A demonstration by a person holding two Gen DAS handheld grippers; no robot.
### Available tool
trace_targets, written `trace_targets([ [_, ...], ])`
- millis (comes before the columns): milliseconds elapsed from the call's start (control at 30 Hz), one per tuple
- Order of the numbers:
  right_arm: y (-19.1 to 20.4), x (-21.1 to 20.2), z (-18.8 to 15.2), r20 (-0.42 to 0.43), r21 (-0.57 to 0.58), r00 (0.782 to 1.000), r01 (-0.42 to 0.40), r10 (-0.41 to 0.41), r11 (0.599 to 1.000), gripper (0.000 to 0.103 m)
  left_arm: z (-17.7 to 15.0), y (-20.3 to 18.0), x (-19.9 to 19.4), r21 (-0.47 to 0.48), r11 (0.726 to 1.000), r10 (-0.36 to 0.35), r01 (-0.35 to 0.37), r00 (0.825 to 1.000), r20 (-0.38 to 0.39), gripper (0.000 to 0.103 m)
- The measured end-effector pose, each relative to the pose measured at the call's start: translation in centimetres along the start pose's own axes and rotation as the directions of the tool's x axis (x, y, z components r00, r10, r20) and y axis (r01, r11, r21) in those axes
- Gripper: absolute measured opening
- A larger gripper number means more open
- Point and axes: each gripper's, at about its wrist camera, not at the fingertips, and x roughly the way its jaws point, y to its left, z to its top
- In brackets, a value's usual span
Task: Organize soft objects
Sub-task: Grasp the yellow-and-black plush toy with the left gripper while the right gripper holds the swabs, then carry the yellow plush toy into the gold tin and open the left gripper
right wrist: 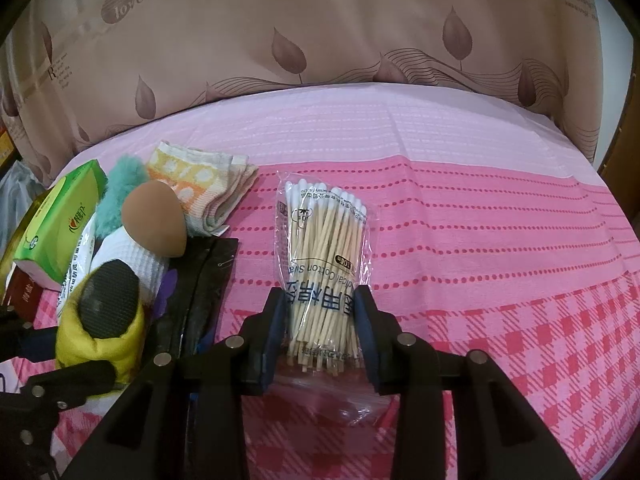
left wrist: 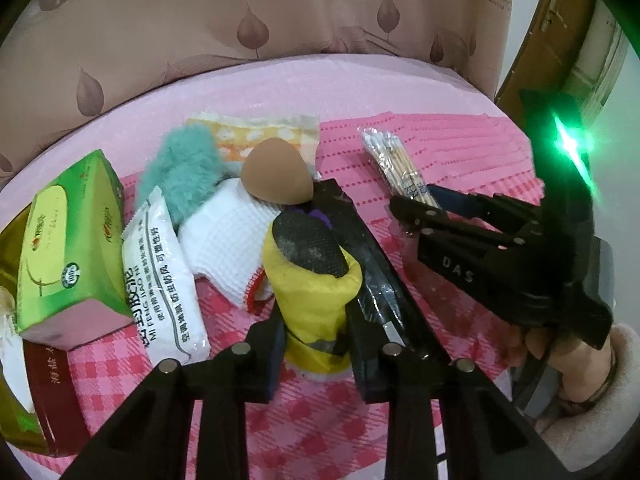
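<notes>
Left gripper (left wrist: 316, 344) jaws clamp the padded yellow slipper (left wrist: 316, 300), right gripper (right wrist: 320, 336) jaws pinch the crinkly cotton swab bag (right wrist: 324, 256), both on the pink bed cover (right wrist: 480, 240); smooth brown sponge egg (left wrist: 276, 176), waffle cloth (left wrist: 228, 240), green tissue box (left wrist: 68, 240) crowd left.

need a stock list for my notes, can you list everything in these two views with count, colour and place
tissue box: one, green, far left of the pile
red box: one, dark red, under the tissue box
sealing putty packet: one, white, beside the tissue box
fluffy item: one, teal, behind the packet
waffle cloth: one, white, middle of the pile
sponge egg: one, brown, on the waffle cloth
folded towel: one, orange and white, at the back
small shoe: one, yellow with black sole, between the left fingers
black packet: one, right of the shoe
cotton swab bag: one, clear, wooden sticks, on the pink cloth
left gripper: black, shut on the shoe
right gripper: black, shut on the swab bag
hand: one, on the right gripper's handle
</notes>
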Motion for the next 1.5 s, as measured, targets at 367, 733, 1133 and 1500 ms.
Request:
trace_targets([
  [367, 0.0, 0.0, 0.0, -0.001, -0.001, 1.0, 0.003, -0.003, 1.0, 0.034, -0.6, -0.3, -3.4, 0.014, 1.0, 0.023, -0.023, 0.999, 0.049, 0.027],
  [733, 0.3, 0.1, 0.0, -0.005, -0.013, 1.0, 0.012, -0.012, 1.0, 0.036, -0.9, 2.6, -7.4, -0.027, 0.994, 0.107, -0.105, 0.989, 0.102, 0.027],
  [1133, 0.4, 0.2, -0.1, -0.008, -0.021, 1.0, 0.024, -0.024, 1.0, 0.036, -2.1, 7.6, -10.7, -0.112, 0.98, 0.18, -0.165, 0.975, 0.134, 0.027],
  [1500, 0.6, 0.2, -0.2, -0.01, -0.029, 0.999, 0.035, -0.035, 0.999, 0.036, -3.3, 13.2, -12.5, -0.216, 0.947, 0.269, -0.237, 0.954, 0.133, 0.027],
])
